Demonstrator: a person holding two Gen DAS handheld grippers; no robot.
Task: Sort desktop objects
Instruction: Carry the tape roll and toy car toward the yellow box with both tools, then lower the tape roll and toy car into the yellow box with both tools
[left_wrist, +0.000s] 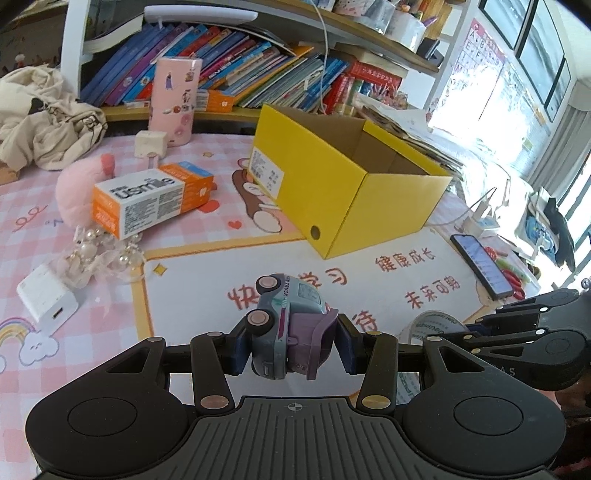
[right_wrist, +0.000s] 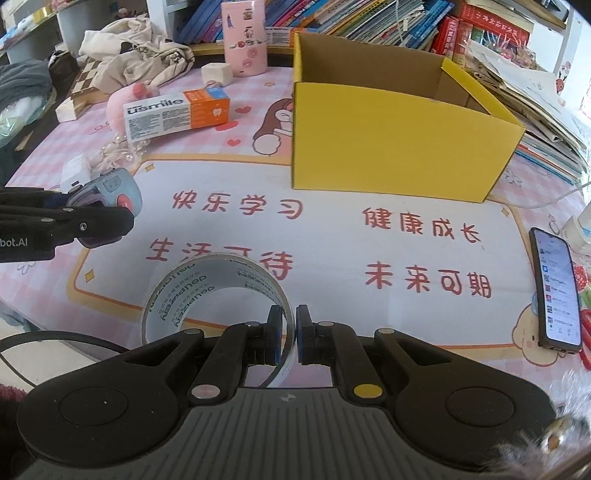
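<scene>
Your left hand-held gripper (left_wrist: 291, 350) tilts downward clamping the toy truck (left_wrist: 286, 325); your right hand-held gripper (right_wrist: 291, 332) pinches the tape roll (right_wrist: 218, 291); yellow box (right_wrist: 399, 147) stands beyond.

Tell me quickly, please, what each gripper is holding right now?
Left gripper: closed on the toy truck.
Right gripper: closed on the tape roll.

Toothpaste box (right_wrist: 177, 112): "usmile"
Toy truck (left_wrist: 288, 325): "FUN TRUCK" along its side
Tape roll (right_wrist: 207, 295): "deli" lettering, seen reversed
Desk mat (right_wrist: 332, 251): 快乐学习, 健康成长, 生活可待, 未来可期
Left gripper (right_wrist: 107, 221): "bot.AI", start cut off
Wall chart (left_wrist: 480, 48): alphabet letters A, B, C
</scene>
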